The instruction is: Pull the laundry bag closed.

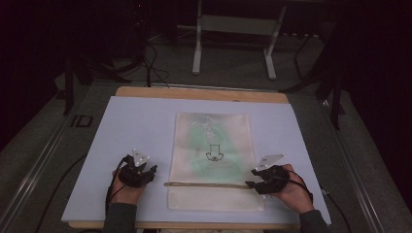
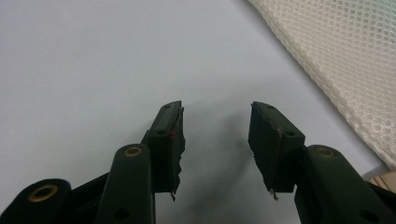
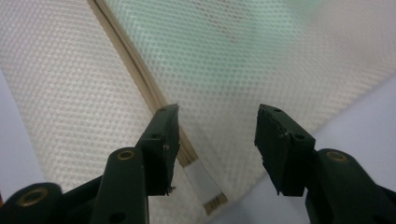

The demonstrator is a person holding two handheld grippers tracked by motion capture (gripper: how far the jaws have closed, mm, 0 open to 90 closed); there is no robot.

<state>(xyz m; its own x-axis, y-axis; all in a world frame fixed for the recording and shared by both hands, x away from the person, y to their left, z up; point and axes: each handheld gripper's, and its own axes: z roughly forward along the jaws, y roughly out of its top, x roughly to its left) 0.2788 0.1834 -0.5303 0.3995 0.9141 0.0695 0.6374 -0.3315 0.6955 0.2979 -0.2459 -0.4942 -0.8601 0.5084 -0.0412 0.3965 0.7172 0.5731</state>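
The mesh bag (image 1: 212, 160) lies flat on the tabletop (image 1: 136, 126), between the two grippers. The right gripper (image 1: 253, 184) has its fingers (image 3: 161, 140) released over the bag's zipper (image 1: 209, 184) end. The left gripper (image 1: 153, 171), fingers (image 2: 168, 135) released, hovers just beside the bag's edge.

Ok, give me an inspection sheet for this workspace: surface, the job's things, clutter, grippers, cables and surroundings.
Surface: pale blue sheet covering a wooden board.
Job's things: cream mesh bag lying flat mid-sheet, something green showing through it; tan zipper strip running across its near part.
Clutter: nothing seen.
Grippers: left gripper open over bare sheet, left of the bag, holding nothing; right gripper open at the zipper's right end, not closed on it.
Cables: a black cable trails from each gripper toward the person.
Surroundings: dark room, grey carpet, white metal stand beyond the table.
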